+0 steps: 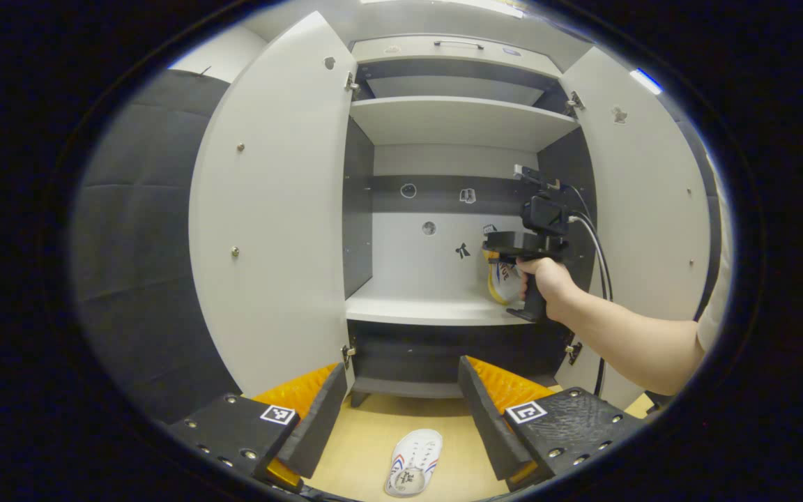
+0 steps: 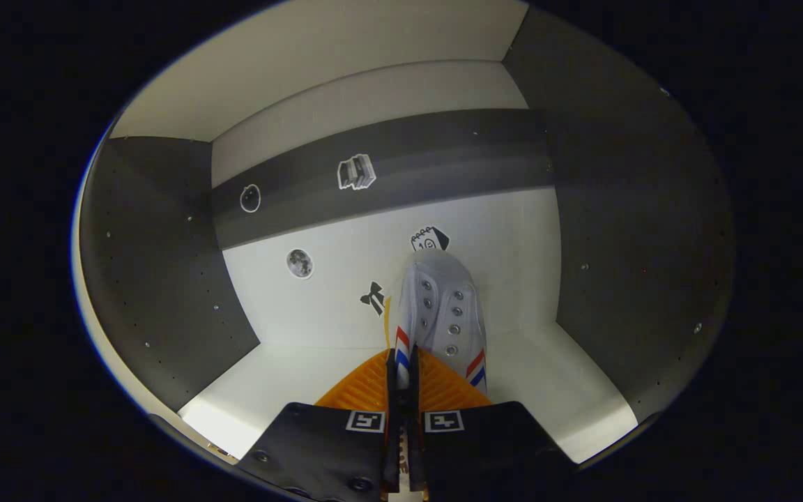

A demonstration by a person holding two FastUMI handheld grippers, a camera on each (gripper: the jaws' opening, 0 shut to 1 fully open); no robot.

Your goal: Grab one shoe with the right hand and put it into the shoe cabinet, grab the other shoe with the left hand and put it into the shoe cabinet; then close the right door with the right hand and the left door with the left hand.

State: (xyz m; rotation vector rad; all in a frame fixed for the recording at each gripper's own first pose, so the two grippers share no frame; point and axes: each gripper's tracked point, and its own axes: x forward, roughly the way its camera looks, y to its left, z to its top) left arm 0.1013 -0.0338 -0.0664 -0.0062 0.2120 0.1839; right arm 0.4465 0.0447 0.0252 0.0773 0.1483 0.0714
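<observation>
In the left gripper view, closest to us, we see the left gripper with its two fingers spread wide and nothing between them. Just beyond the fingers, on the light wooden floor in front of the shoe cabinet, lies the second shoe, white with blue and red stripes, its opening turned up. Behind it stands the cabinet with both doors swung out: the left door on the left side and the right door on the right side. Farther in, a hand holds the right gripper inside the cabinet, above its lower shelf, near the right wall.

In the right gripper view, we see that gripper's fingers pressed together on the side wall of the first shoe, so it is pinching the shoe. The shoe points away from us toward the back panel of the cabinet. We cannot tell if its sole touches the shelf. On the back panel there are some small stickers.
</observation>
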